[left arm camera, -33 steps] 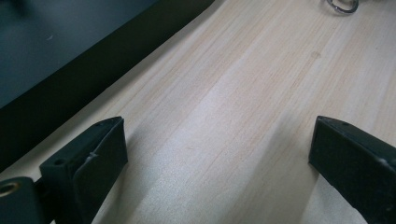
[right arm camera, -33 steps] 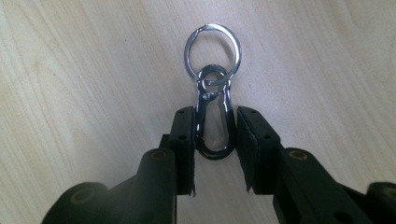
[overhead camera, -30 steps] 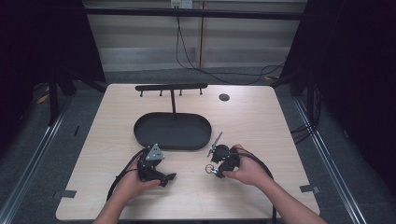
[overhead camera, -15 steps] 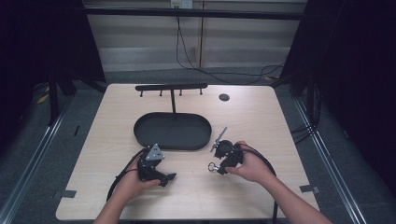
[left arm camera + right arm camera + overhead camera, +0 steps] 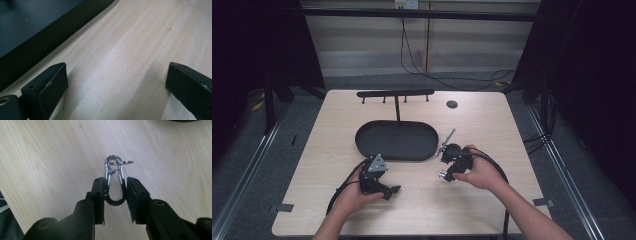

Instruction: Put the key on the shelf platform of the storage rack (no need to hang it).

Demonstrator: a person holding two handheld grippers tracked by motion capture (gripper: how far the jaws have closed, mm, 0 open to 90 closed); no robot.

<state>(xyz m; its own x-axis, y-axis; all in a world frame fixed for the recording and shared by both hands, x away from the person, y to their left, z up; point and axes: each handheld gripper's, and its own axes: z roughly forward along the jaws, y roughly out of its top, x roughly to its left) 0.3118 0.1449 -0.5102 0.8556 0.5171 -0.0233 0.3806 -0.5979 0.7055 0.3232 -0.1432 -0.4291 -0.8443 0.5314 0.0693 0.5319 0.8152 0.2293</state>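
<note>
In the right gripper view, my right claw (image 5: 115, 192) is clamped on a small metal snap hook (image 5: 114, 180), its two black jaws pressing the hook's long sides from left and right. The hook is bright, polished silver metal, shaped like a slim, elongated loop: a rounded bottom bend sits low between the jaws, two nearly parallel sides run up from it, and the top ends in a round eye. A thin split ring (image 5: 122, 162) is threaded through that eye and juts out to the side, seen almost edge-on. The hook stands out beyond the jaw tips, above the pale wood-grain counter (image 5: 50, 157), apart from its surface as far as I can judge from its soft shadow.

In the high view, the right claw (image 5: 446, 150) is in the person's right hand (image 5: 479, 170) over the right half of the counter, just beside the right end of a black oval tray (image 5: 397, 141). A thin silvery sliver at the claw's tip is probably the hook, though it is too small there for me to be sure.

My left claw (image 5: 387, 190) rests low by the counter's front left, in the left hand (image 5: 354, 195), near the tray's front rim. In the left gripper view its jaws stand wide apart with nothing between them, bare wood below and the dark tray wall (image 5: 50, 37) across the upper left.
</note>
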